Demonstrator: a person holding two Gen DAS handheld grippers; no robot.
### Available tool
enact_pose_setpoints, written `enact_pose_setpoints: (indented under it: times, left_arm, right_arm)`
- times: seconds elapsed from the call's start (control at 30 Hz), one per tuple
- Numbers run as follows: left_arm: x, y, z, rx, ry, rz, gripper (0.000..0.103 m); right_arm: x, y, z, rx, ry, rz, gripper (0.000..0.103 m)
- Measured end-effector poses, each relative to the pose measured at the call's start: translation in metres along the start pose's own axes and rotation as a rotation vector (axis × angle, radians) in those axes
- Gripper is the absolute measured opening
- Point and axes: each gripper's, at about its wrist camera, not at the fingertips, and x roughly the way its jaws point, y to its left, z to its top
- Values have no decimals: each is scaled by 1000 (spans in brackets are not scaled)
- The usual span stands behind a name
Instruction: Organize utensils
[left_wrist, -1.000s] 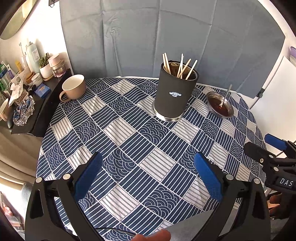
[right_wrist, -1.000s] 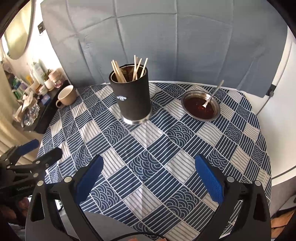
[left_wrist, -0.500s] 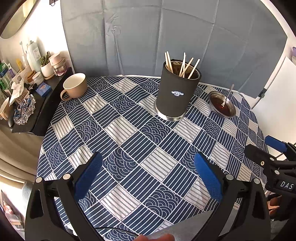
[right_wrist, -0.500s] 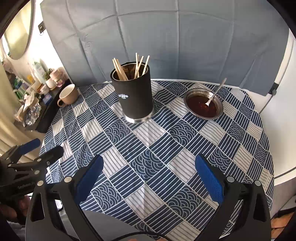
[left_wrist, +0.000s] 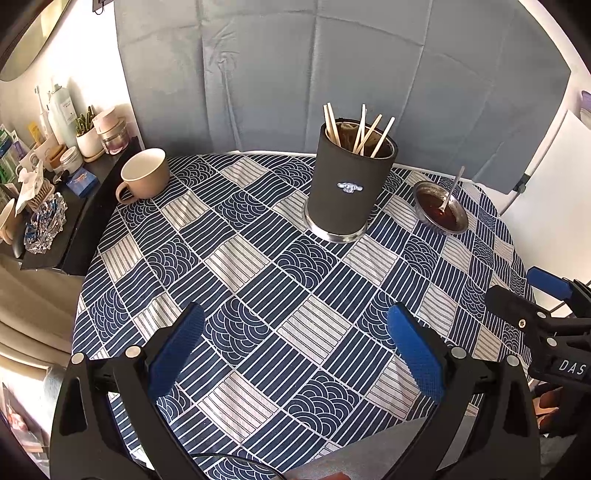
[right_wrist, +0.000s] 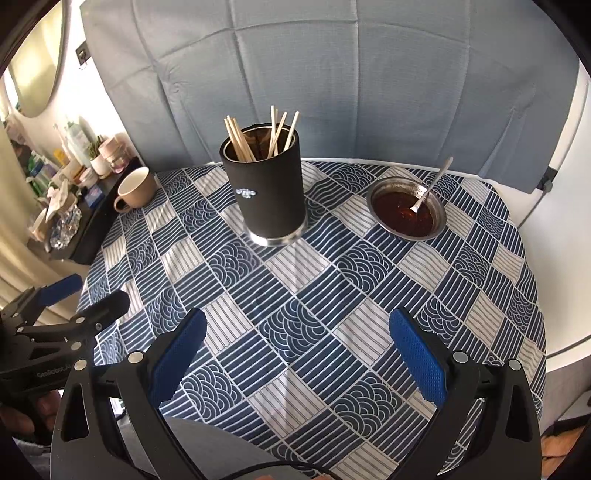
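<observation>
- Spoon: bowl end sits in the sauce dish; handle rises tilted, pointing up and away toward the far right. Long axis runs diagonally, near-left to far-right.
- Chopsticks: standing on end in the black cylindrical holder, long axes near vertical, tips fanned out above the rim.
- Right gripper: fingers spread wide, nothing between them. Sauce dish and spoon lie ahead and to its right, well apart; holder lies ahead, slightly left.
- Left gripper: fingers spread wide, holding nothing. Holder is straight ahead, well apart; sauce dish beyond to the right; beige mug ahead at far left on the table.
- Change from 1.0 s ago: both views have eased back a little, showing more tablecloth; holder, dish and spoon unmoved on the table. Both grippers stay just as wide.
</observation>
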Motion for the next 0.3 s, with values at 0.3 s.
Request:
enact_pose_setpoints:
  times: [0.3]
  left_arm:
    - [3,0,-2,-3,18,4,97]
  right_arm:
    - [1,0,1,-2,3,1,95]
